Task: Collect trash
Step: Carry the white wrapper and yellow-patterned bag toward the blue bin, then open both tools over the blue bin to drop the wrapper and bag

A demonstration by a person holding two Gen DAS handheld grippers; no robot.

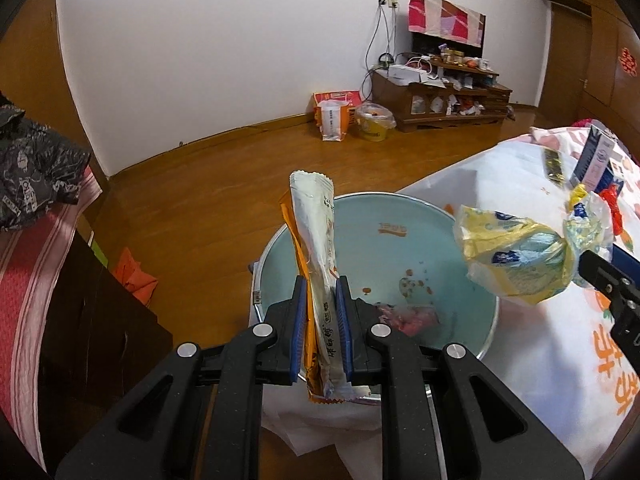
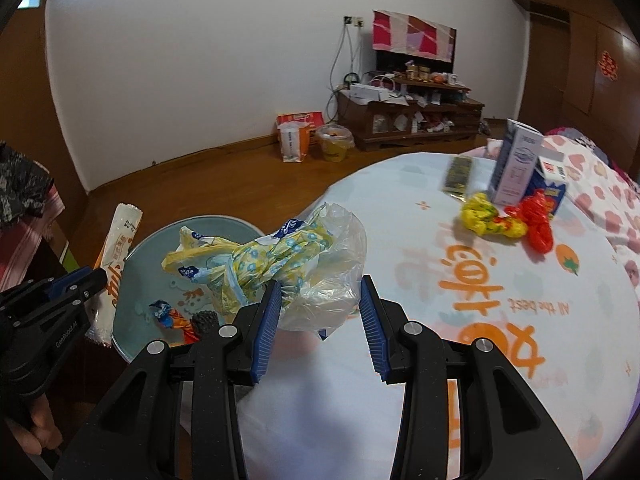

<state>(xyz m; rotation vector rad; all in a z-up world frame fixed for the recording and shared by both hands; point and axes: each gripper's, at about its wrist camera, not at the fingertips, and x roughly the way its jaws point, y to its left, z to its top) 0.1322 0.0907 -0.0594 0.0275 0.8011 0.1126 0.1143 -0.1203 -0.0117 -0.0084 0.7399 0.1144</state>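
Observation:
My left gripper (image 1: 321, 284) is shut on a long white wrapper (image 1: 314, 216) with an orange one behind it, held upright over a pale blue basin (image 1: 380, 248). The basin holds a few small wrappers (image 1: 404, 316). At the right edge of the left wrist view, my right gripper (image 1: 600, 276) holds a crumpled yellow and blue plastic bag (image 1: 516, 256) in the air beside the basin. In the right wrist view, this bag (image 2: 280, 260) sits between the blue pads of the right gripper (image 2: 320, 284), above the basin (image 2: 152, 248). The left gripper (image 2: 80, 284) and its wrapper (image 2: 120, 232) show at the left.
On the round table's printed cloth (image 2: 440, 360) lie a yellow wrapper (image 2: 486, 220), a red wrapper (image 2: 538, 220), a dark packet (image 2: 458, 178) and two cartons (image 2: 516, 164). A dark cabinet (image 1: 100, 320) stands left of the basin. Bags (image 1: 334, 116) sit on the wooden floor by the far wall.

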